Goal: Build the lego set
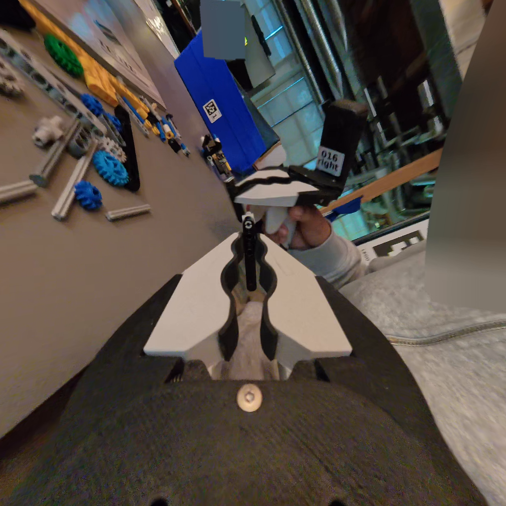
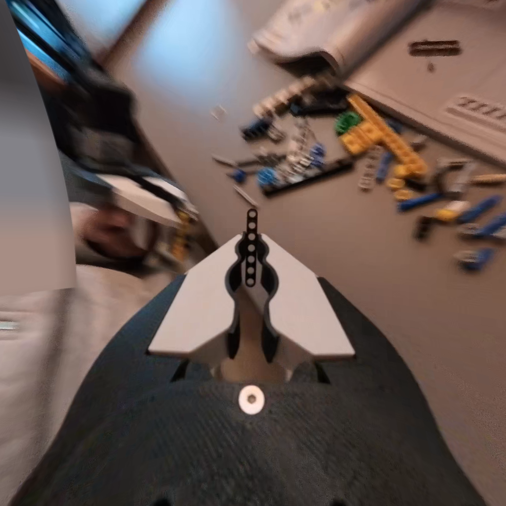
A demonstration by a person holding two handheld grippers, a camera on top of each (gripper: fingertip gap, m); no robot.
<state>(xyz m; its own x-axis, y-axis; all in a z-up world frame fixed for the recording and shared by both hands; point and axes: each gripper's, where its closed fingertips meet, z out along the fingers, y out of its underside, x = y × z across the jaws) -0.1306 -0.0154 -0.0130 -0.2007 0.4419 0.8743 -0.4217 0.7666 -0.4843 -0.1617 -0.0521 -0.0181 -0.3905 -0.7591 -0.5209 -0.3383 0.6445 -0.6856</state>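
Left tool point(image 1: 248, 235) and right tool point(image 2: 252, 235) each pinched on a black holed beam point(image 2: 251, 247) protruding past the tips.

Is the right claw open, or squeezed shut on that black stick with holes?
Shut. The right claw pinches the black holed beam between its white fingers, and its tip pokes out in front.

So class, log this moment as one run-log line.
left gripper: shut on black beam | right gripper: shut on black holed beam | both off table

Blue box point(image 1: 219, 109) on brown table point(image 1: 169, 197)
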